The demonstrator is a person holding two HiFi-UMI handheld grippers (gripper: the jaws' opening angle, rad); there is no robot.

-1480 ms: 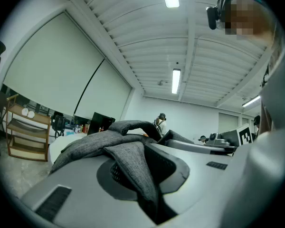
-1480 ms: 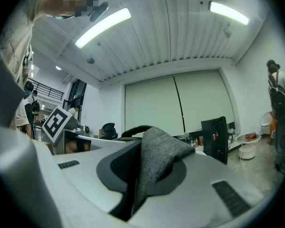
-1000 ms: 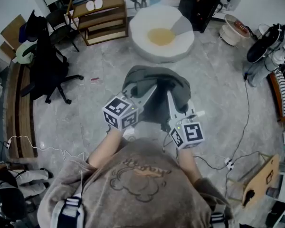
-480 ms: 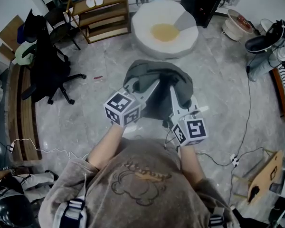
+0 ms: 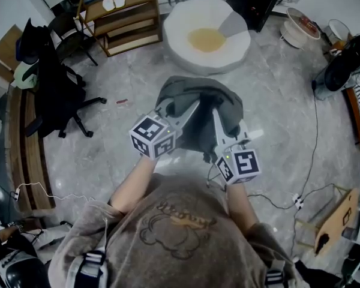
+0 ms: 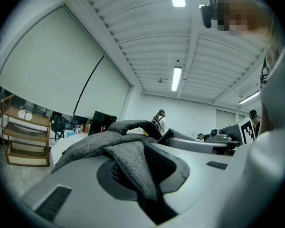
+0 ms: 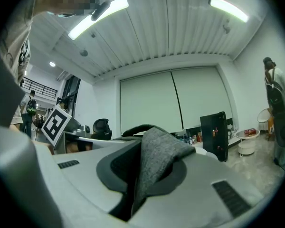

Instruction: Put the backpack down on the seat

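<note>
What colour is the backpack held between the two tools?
The backpack is dark heathered grey fabric; the weave shows best in the left gripper view.

— Where's the light coming from?
— Ceiling tubes (image 6: pixel 176 78) overhead, white and slightly blown out in both gripper views. The room is bright and even.
— Shadows?
— Only soft ones. The floor (image 5: pixel 276 101) has a dull sheen, and the backpack (image 5: pixel 195 95) looks dark from the head view.
— Sharpness?
— The gripper views are fisheye circles with black corners and bowed walls, and the nearest surfaces go soft. The head view bends at its edges.
</note>
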